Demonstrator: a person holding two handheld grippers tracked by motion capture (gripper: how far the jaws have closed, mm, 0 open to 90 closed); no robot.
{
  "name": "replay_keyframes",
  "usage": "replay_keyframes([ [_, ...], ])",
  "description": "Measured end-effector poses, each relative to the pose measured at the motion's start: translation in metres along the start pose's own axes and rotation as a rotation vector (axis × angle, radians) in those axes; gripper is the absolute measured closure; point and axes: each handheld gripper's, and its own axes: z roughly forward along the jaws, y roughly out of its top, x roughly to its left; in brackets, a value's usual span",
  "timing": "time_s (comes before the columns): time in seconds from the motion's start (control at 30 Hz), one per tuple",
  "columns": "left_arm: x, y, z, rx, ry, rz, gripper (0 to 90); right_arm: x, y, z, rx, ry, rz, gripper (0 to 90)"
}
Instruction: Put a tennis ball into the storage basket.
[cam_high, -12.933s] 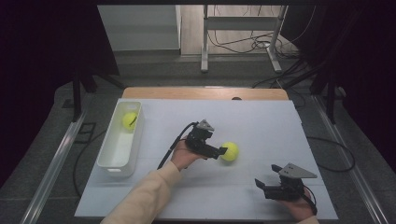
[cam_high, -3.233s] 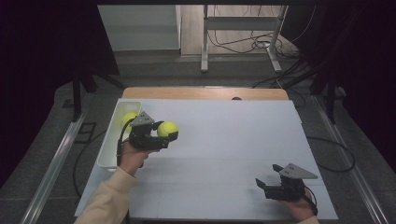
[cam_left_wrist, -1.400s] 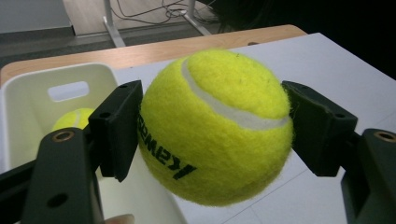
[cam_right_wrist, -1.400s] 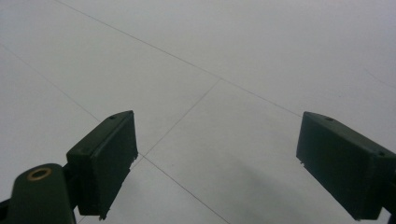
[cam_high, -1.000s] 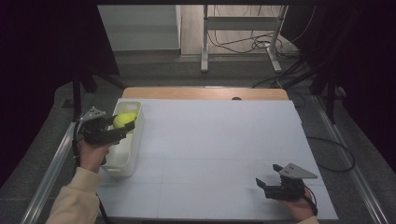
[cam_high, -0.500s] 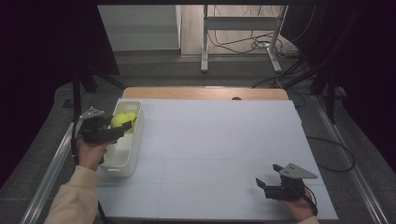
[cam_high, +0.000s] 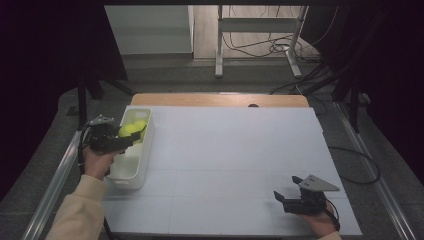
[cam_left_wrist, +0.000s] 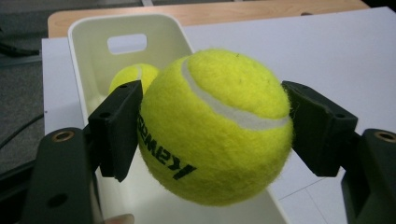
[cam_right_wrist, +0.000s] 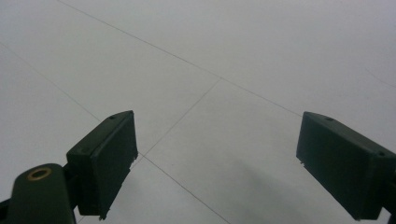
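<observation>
Over the bin (cam_high: 145, 150) at the table's left edge, the left gripper (cam_left_wrist: 212, 135) is clasping a ball (cam_left_wrist: 215, 126) across its middle. Item: light, fuzzy, springy, likely rolling once dropped. The right gripper (cam_right_wrist: 215, 168) is idling spread wide near the front right corner.

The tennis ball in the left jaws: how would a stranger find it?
Look at the white bin on the table's left edge. The left gripper holds one tennis ball above it. Unlike the ball lying inside, this one is clamped between black jaws.
</observation>
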Motion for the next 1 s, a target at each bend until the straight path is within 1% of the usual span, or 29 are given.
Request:
replay_keyframes([
  [0.03,0.000,0.000,0.001,0.013,0.007,-0.001,25.5,0.000,0.000,0.000,0.000,0.001,-0.001,12.9],
  [0.1,-0.001,0.001,0.004,0.047,0.035,0.016,25.5,0.000,0.000,0.000,-0.001,0.000,0.000,12.9],
  [0.13,-0.001,0.001,0.006,0.064,0.037,0.020,25.5,0.000,0.000,0.000,0.000,0.000,0.000,12.9],
  [0.2,-0.001,0.001,0.007,0.070,0.038,0.020,25.5,0.000,0.000,0.000,0.000,0.000,-0.001,12.9],
  [0.37,-0.001,0.001,0.011,0.108,0.034,0.020,25.5,0.000,0.000,0.000,0.001,-0.001,0.000,12.9],
  [0.43,-0.001,0.001,0.013,0.130,0.049,0.036,25.4,0.000,0.000,0.000,0.001,-0.001,-0.002,12.9],
  [0.53,-0.001,0.002,0.015,0.145,0.047,0.038,25.4,0.000,0.000,0.000,0.005,-0.002,0.000,12.9],
  [0.67,-0.001,0.002,0.016,0.153,0.043,0.036,25.4,0.000,0.000,0.000,0.009,-0.001,0.004,12.9],
  [1.0,-0.001,0.003,0.014,0.145,0.036,0.036,25.2,0.000,0.000,0.000,0.004,-0.003,0.003,12.9],
])
